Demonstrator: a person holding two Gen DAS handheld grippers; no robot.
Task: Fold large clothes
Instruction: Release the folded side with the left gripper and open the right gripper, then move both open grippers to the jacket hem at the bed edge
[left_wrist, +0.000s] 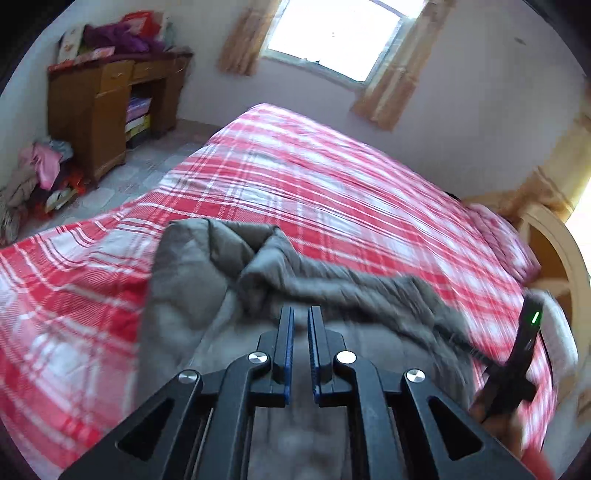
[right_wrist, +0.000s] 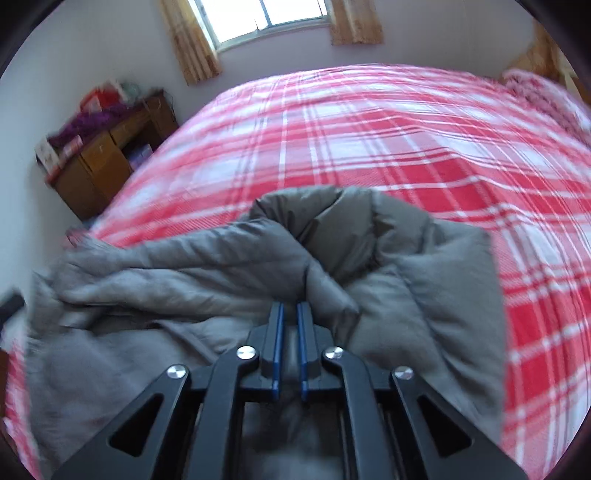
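Observation:
A grey padded jacket (left_wrist: 207, 280) lies bunched on a bed with a red and white plaid cover (left_wrist: 314, 177). My left gripper (left_wrist: 301, 314) has its jaws nearly closed on a fold of the jacket's grey fabric. In the right wrist view the jacket (right_wrist: 177, 266) spreads to the left and right. My right gripper (right_wrist: 290, 310) is likewise shut on a fold of the jacket. The plaid cover (right_wrist: 369, 129) stretches beyond it. The other gripper's black body (left_wrist: 524, 347) with a green light shows at the right of the left wrist view.
A wooden desk (left_wrist: 96, 110) piled with clothes stands by the far wall, with a heap of clothes (left_wrist: 40, 177) on the floor beside it. A window with curtains (left_wrist: 332, 33) is behind the bed. A wooden headboard (left_wrist: 557, 251) is at the right.

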